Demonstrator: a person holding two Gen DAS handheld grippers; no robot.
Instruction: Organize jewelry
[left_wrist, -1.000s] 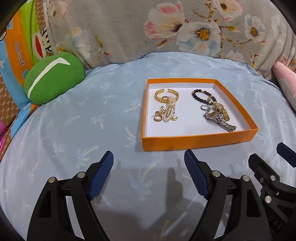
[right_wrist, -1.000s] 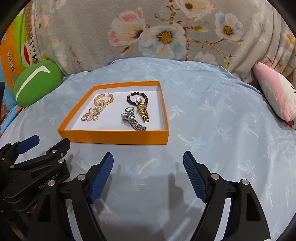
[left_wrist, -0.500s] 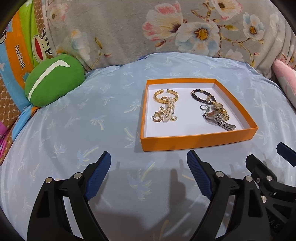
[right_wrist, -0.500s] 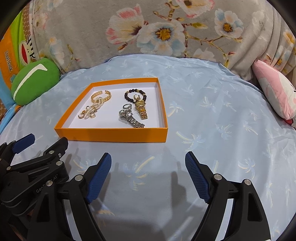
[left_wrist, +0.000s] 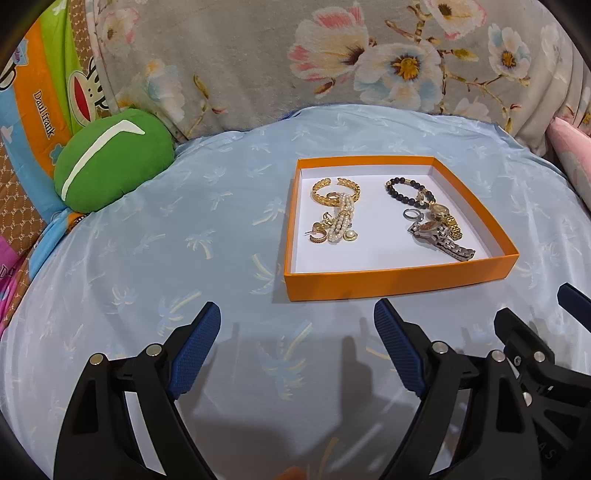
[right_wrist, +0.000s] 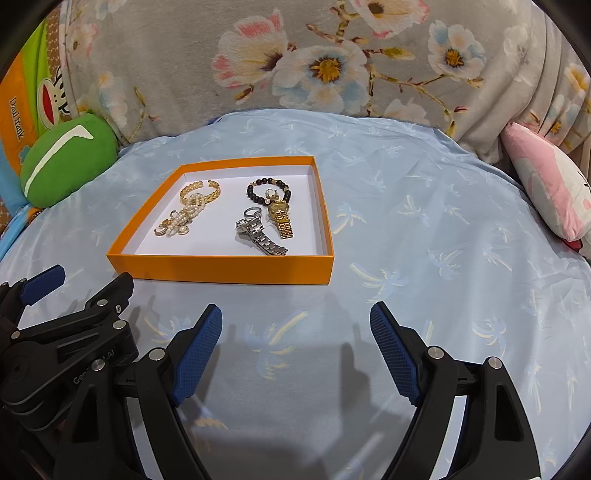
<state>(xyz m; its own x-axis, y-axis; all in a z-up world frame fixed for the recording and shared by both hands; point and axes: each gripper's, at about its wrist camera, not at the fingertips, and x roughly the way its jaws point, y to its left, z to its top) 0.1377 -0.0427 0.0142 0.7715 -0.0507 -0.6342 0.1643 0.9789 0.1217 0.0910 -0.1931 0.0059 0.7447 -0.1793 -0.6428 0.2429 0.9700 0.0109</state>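
Orange box (left_wrist: 399, 282), gold bangle (left_wrist: 334, 190), bead bracelet (left_wrist: 400, 194), two watches (left_wrist: 441, 236) inside

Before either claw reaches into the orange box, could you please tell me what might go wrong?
1. The pearl piece lies across the gold cuff bracelet with small gold earrings beside it, so a grab may lift several pieces together.
2. The silver watch, gold watch and dark bead bracelet overlap and could snag.
3. The orange box sits on soft blue fabric; pressing down may tip it.
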